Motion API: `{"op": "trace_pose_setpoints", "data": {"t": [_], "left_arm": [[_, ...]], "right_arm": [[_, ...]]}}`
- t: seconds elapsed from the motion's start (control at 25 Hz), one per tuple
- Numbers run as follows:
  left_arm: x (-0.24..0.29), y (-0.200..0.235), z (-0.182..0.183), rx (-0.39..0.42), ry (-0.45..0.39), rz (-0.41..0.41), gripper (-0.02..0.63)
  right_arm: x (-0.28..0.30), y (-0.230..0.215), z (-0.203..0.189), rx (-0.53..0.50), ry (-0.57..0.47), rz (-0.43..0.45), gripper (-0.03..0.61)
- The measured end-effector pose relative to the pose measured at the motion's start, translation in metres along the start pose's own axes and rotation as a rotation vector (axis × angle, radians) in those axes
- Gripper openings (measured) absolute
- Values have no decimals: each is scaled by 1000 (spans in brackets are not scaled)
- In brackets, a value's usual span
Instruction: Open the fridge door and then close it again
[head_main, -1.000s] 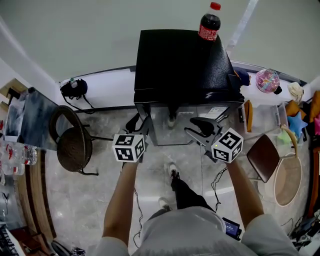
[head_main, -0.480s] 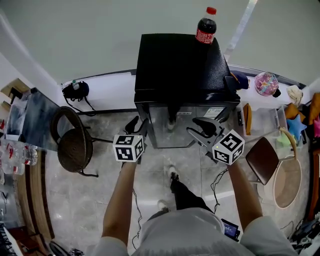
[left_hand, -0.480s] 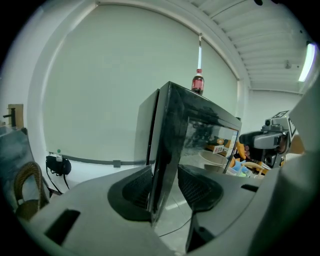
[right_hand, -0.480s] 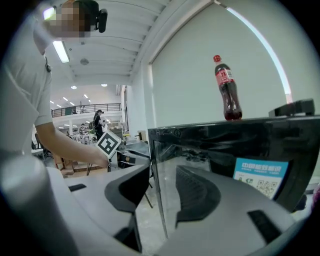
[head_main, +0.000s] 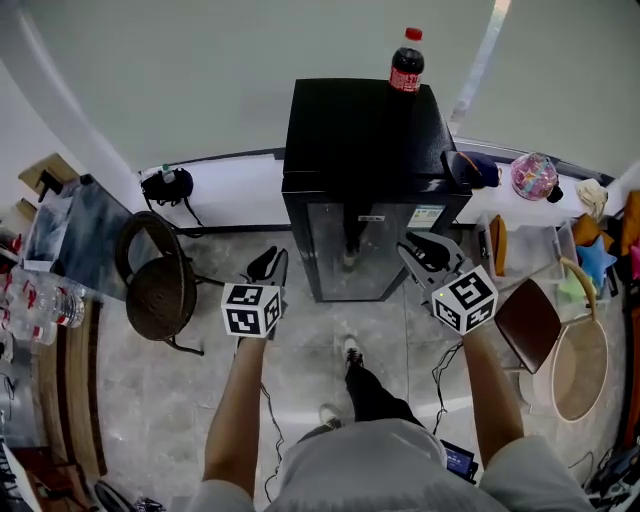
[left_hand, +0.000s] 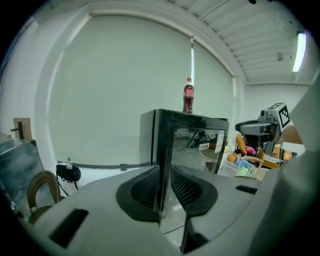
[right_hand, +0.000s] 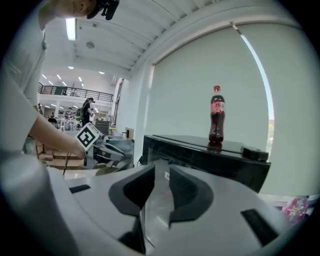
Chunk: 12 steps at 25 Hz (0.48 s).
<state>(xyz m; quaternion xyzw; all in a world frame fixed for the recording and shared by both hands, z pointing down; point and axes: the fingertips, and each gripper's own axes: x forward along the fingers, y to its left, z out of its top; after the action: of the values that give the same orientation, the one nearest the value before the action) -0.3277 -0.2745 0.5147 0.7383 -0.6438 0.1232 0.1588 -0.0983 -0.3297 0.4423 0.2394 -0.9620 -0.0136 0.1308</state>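
Observation:
A black mini fridge (head_main: 365, 130) with a glass door (head_main: 355, 250) stands against the wall, door shut, and a cola bottle (head_main: 405, 62) stands on its top. My left gripper (head_main: 270, 262) hovers in the air off the fridge's lower left corner. My right gripper (head_main: 420, 250) hovers just off the door's right edge. Neither touches the fridge. In the left gripper view the jaws (left_hand: 165, 172) are closing to a narrow gap with nothing between them, and the fridge (left_hand: 190, 145) lies beyond. The right gripper's jaws (right_hand: 161, 175) are closing too, on nothing.
A round dark chair (head_main: 158, 290) stands left of the fridge and a brown chair (head_main: 528, 318) to its right. A clear tub (head_main: 525, 240) and a round basket (head_main: 578, 365) sit at the far right. The person's feet and a cable lie on the floor below the grippers.
Both grippers have drawn back from the fridge front, the left one off to the left, and their jaws have narrowed. The door stays shut.

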Motion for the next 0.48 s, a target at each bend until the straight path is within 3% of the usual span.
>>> {"op": "trace_pose_setpoints", "data": {"t": [0.2, 0.48], "left_arm": [[-51, -5, 13, 49, -59, 27, 13], [-124, -30, 41, 170, -155, 31, 9]], "right_arm": [[-31, 6, 11, 17, -35, -108, -3], [-80, 37, 33, -25, -53, -185, -3]]}}
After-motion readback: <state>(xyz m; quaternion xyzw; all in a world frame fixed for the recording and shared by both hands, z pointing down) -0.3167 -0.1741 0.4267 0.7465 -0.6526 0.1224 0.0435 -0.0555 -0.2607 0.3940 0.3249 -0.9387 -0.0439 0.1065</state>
